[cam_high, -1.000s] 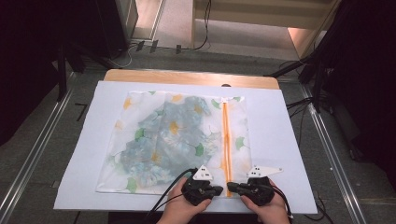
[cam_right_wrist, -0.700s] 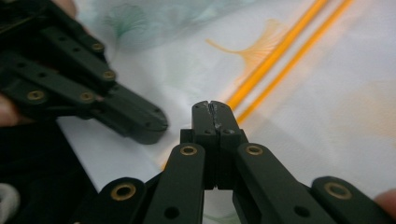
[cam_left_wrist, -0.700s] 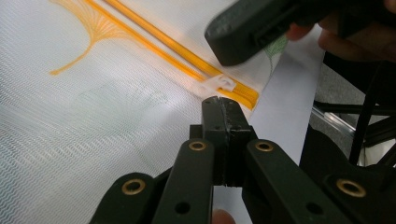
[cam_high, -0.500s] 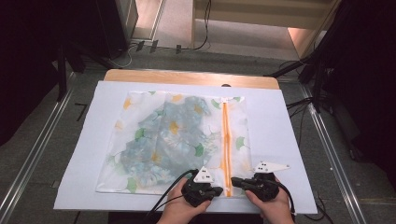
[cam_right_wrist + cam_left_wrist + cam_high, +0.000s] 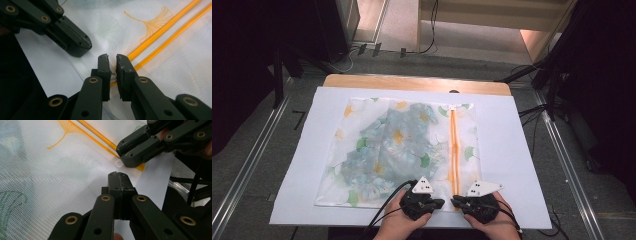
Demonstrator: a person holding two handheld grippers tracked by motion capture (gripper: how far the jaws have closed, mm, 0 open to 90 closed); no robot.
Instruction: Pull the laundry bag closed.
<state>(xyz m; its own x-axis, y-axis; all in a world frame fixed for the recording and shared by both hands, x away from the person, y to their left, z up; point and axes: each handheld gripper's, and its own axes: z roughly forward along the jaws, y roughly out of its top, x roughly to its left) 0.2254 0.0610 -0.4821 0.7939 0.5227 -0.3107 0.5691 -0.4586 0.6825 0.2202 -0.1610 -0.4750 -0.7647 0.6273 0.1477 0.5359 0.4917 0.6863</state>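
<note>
A white mesh bag (image 5: pixel 404 150) lies flat on a white sheet (image 5: pixel 522 150) that covers the table, with folded cloth inside it showing through as pale blue with yellow and green flower and leaf prints. The mesh itself is printed with green and orange ginkgo leaves, and an orange zipper (image 5: pixel 454 145) runs as two thin parallel lines from the bag's far edge to its near edge, toward the right side. At the near end of that zipper a small white ring pull (image 5: pixel 119 164) lies on the mesh. The left gripper (image 5: pixel 441 203) rests at the bag's near edge just left of the zipper, its jaws pressed together; whether any mesh is caught between them I cannot tell. The right gripper (image 5: pixel 455 200) faces it from just right of the zipper, tips close to the left gripper's tips. In the right gripper view its jaws stand slightly apart, straddling the zipper's near end, with the orange tape visible in the narrow gap between them.
</note>
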